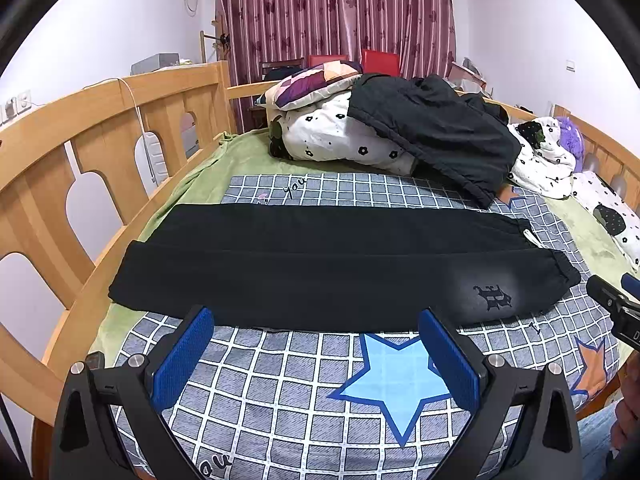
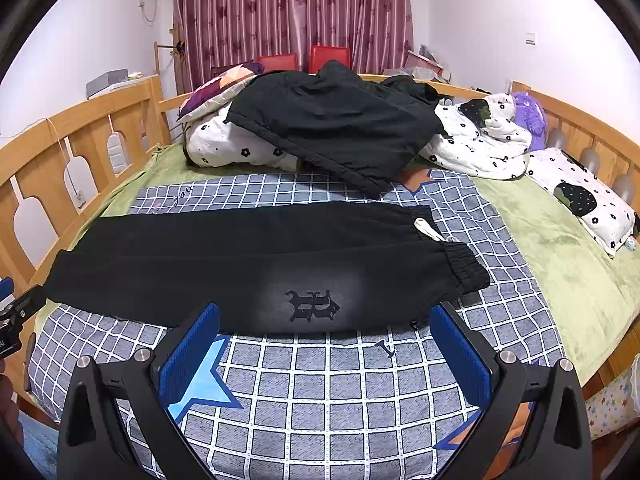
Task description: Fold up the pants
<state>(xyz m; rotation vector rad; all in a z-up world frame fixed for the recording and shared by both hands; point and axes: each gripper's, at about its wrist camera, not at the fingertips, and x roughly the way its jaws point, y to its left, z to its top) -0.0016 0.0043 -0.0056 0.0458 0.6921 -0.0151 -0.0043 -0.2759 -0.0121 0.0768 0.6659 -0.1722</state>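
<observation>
Behind everything hangs a maroon curtain [image 1: 336, 12], and a wooden rail [image 1: 100, 128] runs round the bed. On the bed lies a green blanket [image 2: 560, 248] with a grey checked sheet [image 1: 280, 392] over it, printed with a blue star [image 1: 396, 384].

Black pants [image 1: 320, 264] lie flat on the sheet, folded lengthwise with one leg over the other, stretched crosswise just ahead of both grippers. Their waistband sits ahead and to the right of the right gripper [image 2: 326, 340], with a white drawstring [image 2: 430, 230] poking out beyond it. A dark logo [image 2: 312, 304] on the pants sits right ahead of that gripper, between its fingers.

Left gripper [image 1: 316, 344] hangs over the sheet, jaws spread wide, holding nothing; the pants' near edge lies just past its fingertips. Right gripper is likewise spread and empty.

Farther off, a black jacket [image 2: 336, 128] is heaped on a flowered quilt [image 1: 332, 132].
</observation>
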